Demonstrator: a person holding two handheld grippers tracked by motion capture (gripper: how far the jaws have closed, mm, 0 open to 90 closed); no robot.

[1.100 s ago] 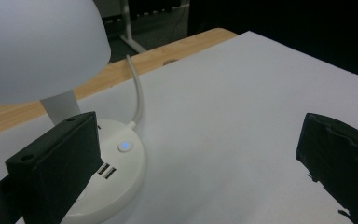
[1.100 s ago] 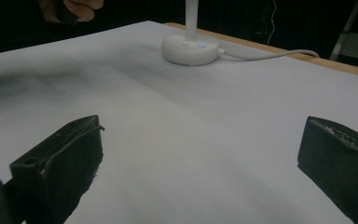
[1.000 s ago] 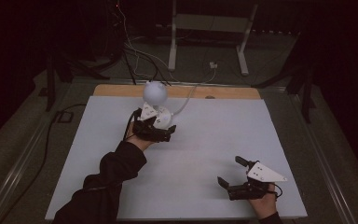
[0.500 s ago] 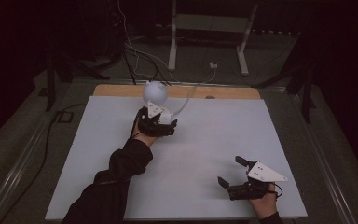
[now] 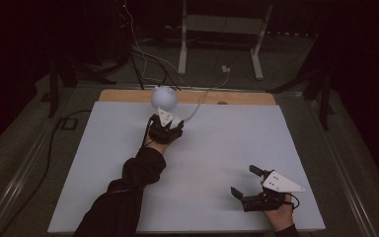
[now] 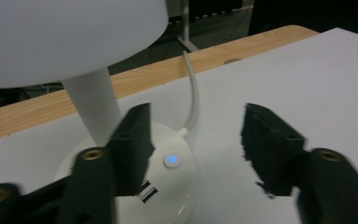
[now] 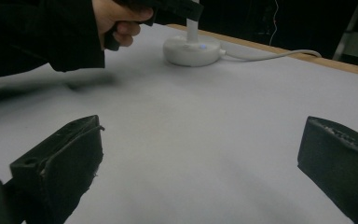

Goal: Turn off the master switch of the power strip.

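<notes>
Since the earlier frames the left gripper (image 5: pixel 167 129) has crept toward the upper middle of the high view and dropped closer to the lamp (image 5: pixel 164 98), and its jaws have just been closing; the right gripper (image 5: pixel 249 183) sits where it was, in the lower right. In the left gripper view the jaws are now half spread, with one jaw over the left part of the lamp's round base (image 6: pixel 177 179) and the other out over bare white table (image 6: pixel 307 70). Nothing is pinched between them yet. The right gripper's jaws stand wide apart over empty tabletop in its own view.

The lamp stands at the far edge of the white board, just in front of the wooden strip (image 5: pixel 246 98), upper middle of the high view. Its white dome shade (image 6: pixel 70 37) fills the upper left of the left gripper view, on a thin white stem (image 6: pixel 95 105) rising from the base. A small button glows blue (image 6: pixel 171 159) on top of the base, and a white cable (image 6: pixel 193 93) runs off behind.

The lamp looks like light, smooth plastic, stiff but easy to tip, since the shade sits high over a small foot. The stem is probably the best place to take hold, low down near the base. The shade is too broad and slippery. The cable may tug if the lamp is moved.
</notes>
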